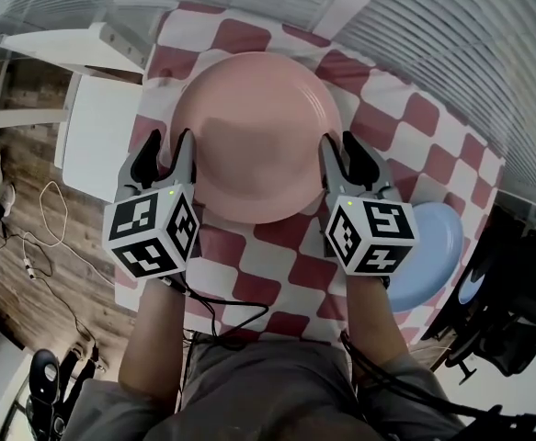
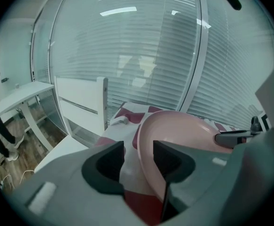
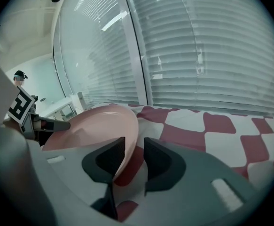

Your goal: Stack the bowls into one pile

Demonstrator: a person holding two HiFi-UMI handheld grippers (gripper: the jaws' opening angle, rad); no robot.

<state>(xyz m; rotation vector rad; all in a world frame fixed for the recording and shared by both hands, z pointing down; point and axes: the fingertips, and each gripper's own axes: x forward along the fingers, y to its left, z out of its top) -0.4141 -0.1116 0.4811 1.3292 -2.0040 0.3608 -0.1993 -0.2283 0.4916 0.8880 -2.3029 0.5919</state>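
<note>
- Pink bowl (image 1: pixel 254 136) sits on the checked cloth (image 1: pixel 277 269), between our grippers.
- Our left gripper (image 1: pixel 167 147) straddles its rim, jaws apart.
- Our right gripper (image 1: pixel 341 145) straddles the opposite rim, apparently not pinching yet.
- Blue bowl (image 1: pixel 438 246) lies just outside our right gripper.

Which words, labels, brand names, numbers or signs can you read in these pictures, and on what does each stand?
No readable words, numbers or brand names in any view.
Square black-and-white marker patterns, not text: on the cube faces of the left gripper and the right gripper.
The pink bowl, the blue bowl and the checked cloth carry no print.
</note>
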